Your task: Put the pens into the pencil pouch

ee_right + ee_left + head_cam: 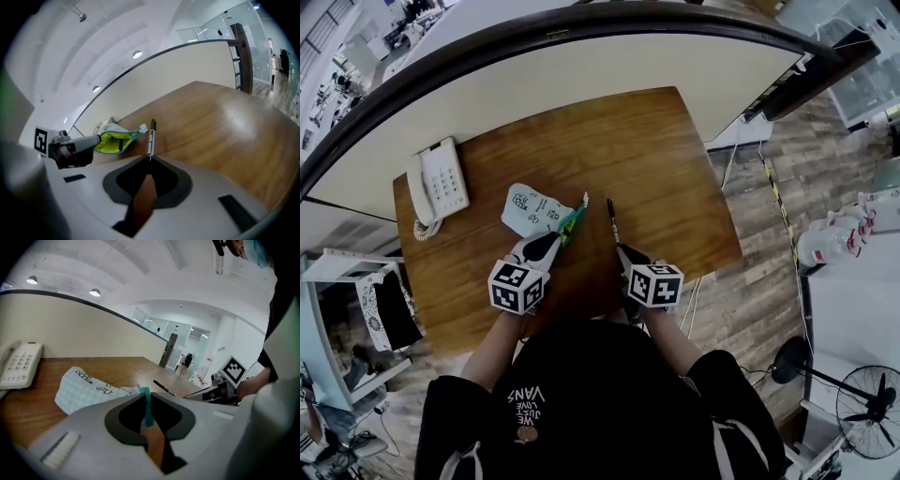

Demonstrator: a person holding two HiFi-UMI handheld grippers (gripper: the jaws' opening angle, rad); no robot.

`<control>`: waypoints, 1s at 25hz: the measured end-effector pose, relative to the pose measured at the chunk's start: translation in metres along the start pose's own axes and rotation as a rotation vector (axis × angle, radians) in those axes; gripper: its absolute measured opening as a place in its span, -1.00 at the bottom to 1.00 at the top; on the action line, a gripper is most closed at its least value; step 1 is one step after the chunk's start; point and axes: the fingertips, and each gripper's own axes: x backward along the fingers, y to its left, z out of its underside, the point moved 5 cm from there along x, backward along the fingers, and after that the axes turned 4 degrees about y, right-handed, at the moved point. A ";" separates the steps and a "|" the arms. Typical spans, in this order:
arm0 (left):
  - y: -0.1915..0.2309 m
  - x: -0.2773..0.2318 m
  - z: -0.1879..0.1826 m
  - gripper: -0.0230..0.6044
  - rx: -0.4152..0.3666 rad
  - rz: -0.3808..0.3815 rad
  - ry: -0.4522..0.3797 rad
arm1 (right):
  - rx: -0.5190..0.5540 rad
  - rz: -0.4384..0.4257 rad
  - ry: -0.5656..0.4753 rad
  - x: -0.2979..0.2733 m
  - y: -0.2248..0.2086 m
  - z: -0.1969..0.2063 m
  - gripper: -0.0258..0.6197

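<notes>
A white printed pencil pouch (528,210) with a green zipper edge lies on the wooden table (656,150). My left gripper (561,236) is shut on that zipper edge (147,401) and holds the mouth open. The yellow-green lining (111,142) shows in the right gripper view. My right gripper (621,249) is shut on the near end of a slim dark pen (611,220). The pen (151,136) sticks out ahead of the jaws, tip up and just right of the pouch's mouth. From the left gripper view, the pen (163,387) and the right gripper (219,391) are to the right of the pouch (82,385).
A white desk telephone (439,183) sits at the table's far left corner. A curved cream partition (581,66) bounds the far side. Right of the table are white bottles (830,246) on a counter and a floor fan (870,405).
</notes>
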 end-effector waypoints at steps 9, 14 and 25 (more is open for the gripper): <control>0.003 -0.007 -0.012 -0.78 0.007 0.007 -0.034 | 0.152 -0.085 0.055 0.012 0.038 0.014 -0.79; 0.002 -0.004 -0.012 -0.78 0.003 0.016 -0.037 | 0.240 -0.127 0.100 0.008 0.055 0.017 -0.79; -0.006 0.007 -0.012 -0.78 -0.034 0.057 -0.053 | 0.427 -0.233 0.209 -0.014 0.087 0.012 -0.79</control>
